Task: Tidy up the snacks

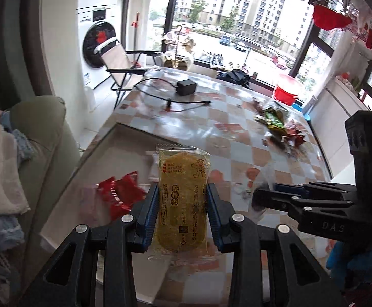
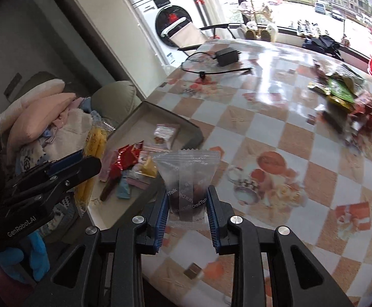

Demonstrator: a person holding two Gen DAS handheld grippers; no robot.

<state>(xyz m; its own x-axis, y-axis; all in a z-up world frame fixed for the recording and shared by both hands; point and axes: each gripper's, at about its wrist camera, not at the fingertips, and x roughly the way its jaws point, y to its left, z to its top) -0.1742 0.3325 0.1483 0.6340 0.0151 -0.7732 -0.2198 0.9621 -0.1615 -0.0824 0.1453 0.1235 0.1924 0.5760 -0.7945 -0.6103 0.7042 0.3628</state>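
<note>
Checkered oilcloth covers the table [image 1: 237, 117] by the balcony window. Through the left wrist camera, my left tongs [image 1: 182, 212] pinch a yellow cracker packet [image 1: 182, 197] across its lower half, held above the cardboard tray [image 1: 104, 143] where a red wrapper [image 1: 120, 197] lies. It looks light, crinkly and brittle inside, so I'd grip the sides gently.

Through the right wrist camera, my right tongs [image 2: 187, 207] are pressed on a clear sachet [image 2: 186, 176] with something dark inside, just beside the tray. The film seems slippery; holding low around the filling feels safest. An unsorted snack pile [image 2: 344, 99] waits well apart.
</note>
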